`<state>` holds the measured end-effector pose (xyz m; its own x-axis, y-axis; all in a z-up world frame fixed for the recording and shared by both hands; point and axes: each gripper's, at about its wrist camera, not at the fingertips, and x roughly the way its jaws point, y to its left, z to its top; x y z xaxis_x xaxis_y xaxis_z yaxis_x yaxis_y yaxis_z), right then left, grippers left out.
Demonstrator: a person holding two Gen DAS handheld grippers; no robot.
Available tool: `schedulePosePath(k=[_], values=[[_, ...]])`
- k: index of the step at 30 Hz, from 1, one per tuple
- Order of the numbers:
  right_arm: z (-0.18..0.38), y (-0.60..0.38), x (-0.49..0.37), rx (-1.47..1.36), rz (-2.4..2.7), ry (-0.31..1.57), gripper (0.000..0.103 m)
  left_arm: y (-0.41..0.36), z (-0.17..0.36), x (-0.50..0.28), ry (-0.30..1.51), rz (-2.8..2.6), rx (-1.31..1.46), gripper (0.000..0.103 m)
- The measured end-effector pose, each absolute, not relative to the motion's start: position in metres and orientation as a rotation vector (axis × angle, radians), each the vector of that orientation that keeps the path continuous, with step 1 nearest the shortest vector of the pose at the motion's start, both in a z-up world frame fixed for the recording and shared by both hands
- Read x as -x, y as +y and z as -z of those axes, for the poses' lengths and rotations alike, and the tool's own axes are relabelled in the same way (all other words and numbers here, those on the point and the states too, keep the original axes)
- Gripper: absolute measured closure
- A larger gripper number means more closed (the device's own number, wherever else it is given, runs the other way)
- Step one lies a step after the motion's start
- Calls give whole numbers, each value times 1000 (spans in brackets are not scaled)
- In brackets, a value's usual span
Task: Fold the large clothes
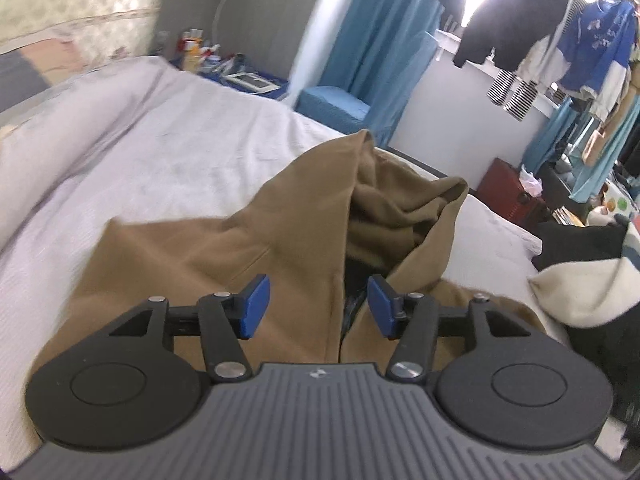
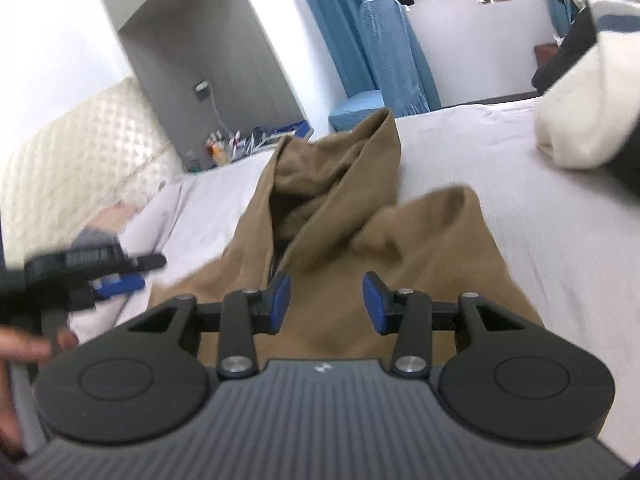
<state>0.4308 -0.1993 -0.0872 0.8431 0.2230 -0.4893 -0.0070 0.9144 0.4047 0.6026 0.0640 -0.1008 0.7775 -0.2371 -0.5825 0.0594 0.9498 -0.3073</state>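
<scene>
From the right wrist we see the left hand-held gripper (image 2: 120, 282) from the side, a view its own camera lacks; that camera alone shows the hanging clothes (image 1: 580, 40). The brown garment (image 1: 224, 256) lies rumpled on the white bed (image 1: 168, 148), hood bunched. Our left hand-held gripper and right hand-held gripper (image 2: 326, 304) gape partway, gripping nothing.

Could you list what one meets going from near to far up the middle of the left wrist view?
left gripper → brown garment → white bedsheet → blue chair → blue curtain.
</scene>
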Motion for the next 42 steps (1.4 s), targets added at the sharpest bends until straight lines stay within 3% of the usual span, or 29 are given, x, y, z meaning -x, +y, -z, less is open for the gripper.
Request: schedulePosePath(k=[4,9,19,22,23,24,25,26,29,35,42], values=[[92,-210,-507,-419,-117,573,56,48,118,-670,655,202,251,42],[101,-215,-599,-373,-61,566,27,22,140,-754,642,223,183,41],[133,-260,-734,-421,56,616,27,-13,172,-862,678,133,26,40],[137,-266,-753,-441,55,614,35,-14,170,-876,685,121,36,47],[140,-265,-762,-435,65,642,40,-14,168,-879,691,124,36,54],[142,-264,-769,-425,71,679,51,-14,167,-879,695,131,34,63],[145,-262,-775,-418,73,719,71,-14,163,-878,697,134,26,67],[145,-260,-777,-423,68,743,82,-13,160,-875,697,139,21,73],[130,-254,-770,-429,56,725,87,-3,144,-862,680,144,28,81],[78,-250,-720,-419,-5,579,90,43,97,-819,644,139,149,83],[11,-241,-634,-435,-98,397,93,84,39,-716,548,178,230,85]])
